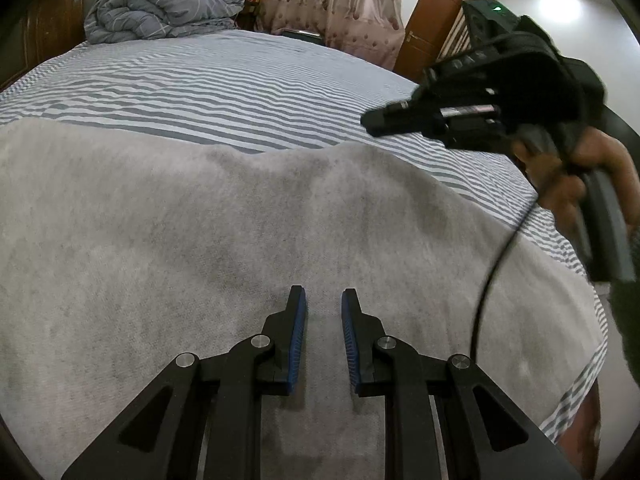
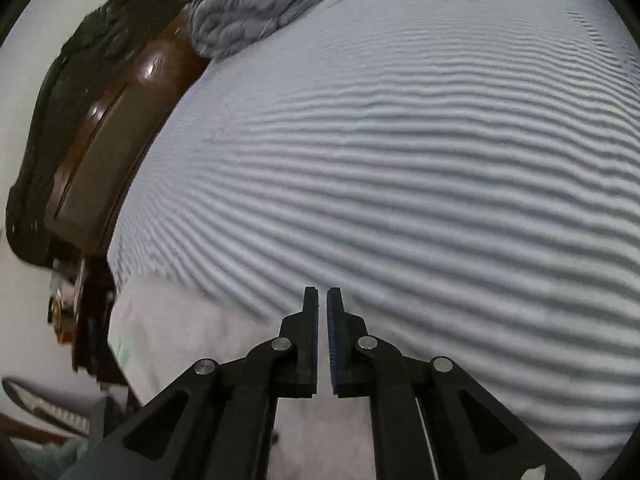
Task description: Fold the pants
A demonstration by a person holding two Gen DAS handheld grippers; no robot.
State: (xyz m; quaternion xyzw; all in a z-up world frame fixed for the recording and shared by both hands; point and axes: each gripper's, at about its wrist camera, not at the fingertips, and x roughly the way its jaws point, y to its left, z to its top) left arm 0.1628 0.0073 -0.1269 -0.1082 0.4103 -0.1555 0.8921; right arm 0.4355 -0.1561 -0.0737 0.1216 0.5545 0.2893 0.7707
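Striped bed sheet [image 1: 224, 92] underneath; grey pants [image 1: 240, 220] spread flat over its near part; soft, limp, likely best pinched at an edge; left gripper [image 1: 323, 300] over the pants, slightly parted, empty; right gripper [image 2: 322, 300] closed, empty.

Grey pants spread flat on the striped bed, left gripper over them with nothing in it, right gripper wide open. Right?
Not quite: the right gripper is shut, empty, as the right wrist view shows. The rest holds: grey pants, striped bed, left gripper empty.
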